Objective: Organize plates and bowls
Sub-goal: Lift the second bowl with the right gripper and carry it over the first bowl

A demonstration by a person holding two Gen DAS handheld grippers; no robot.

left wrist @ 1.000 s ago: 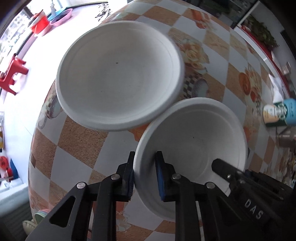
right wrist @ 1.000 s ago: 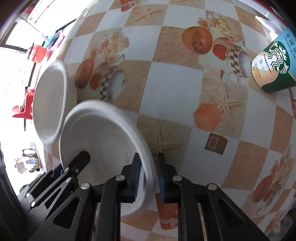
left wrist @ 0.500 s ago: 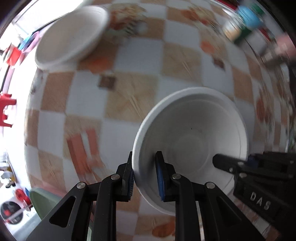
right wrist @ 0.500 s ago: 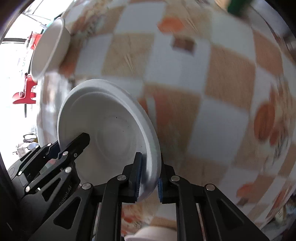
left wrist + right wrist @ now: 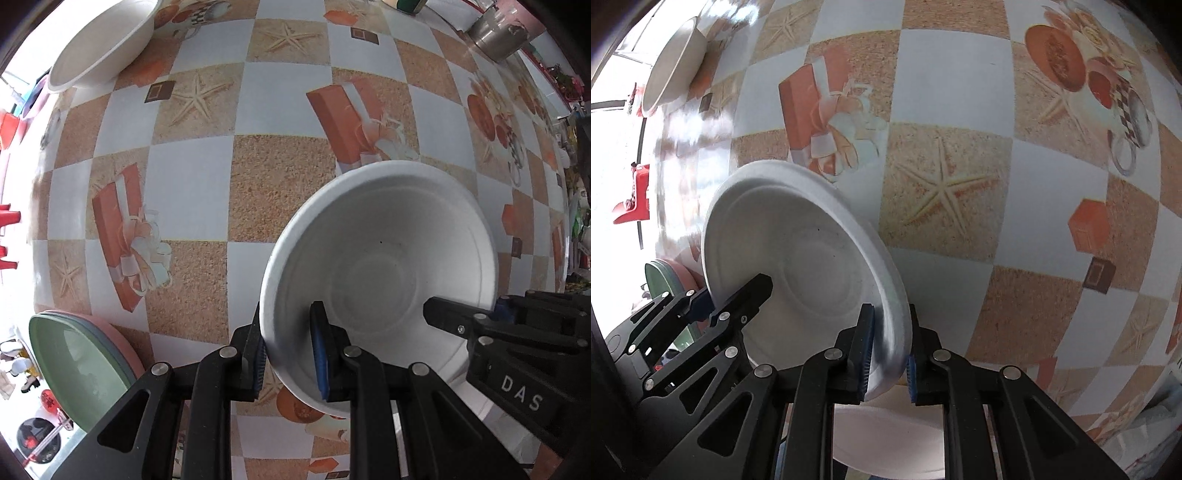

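A white bowl [image 5: 384,258] is held above the checkered table by both grippers. My left gripper [image 5: 288,350] is shut on its near-left rim. My right gripper [image 5: 888,354] is shut on the opposite rim, and the bowl shows tilted in the right wrist view [image 5: 798,266]. A second white bowl [image 5: 99,40] sits at the table's far left, also in the right wrist view [image 5: 670,62]. Stacked green, blue and pink plates [image 5: 77,362] lie at the near left edge. Another white dish [image 5: 886,439] lies under my right gripper.
The table [image 5: 277,177] carries a checkered cloth with starfish and gift prints. A metal cup [image 5: 498,33] and a green cup stand at the far right edge. Red stools [image 5: 631,199] stand on the floor to the left.
Both grippers have carried the white bowl away from the second bowl towards the near side of the table. The stacked coloured plates and a white dish have come into view.
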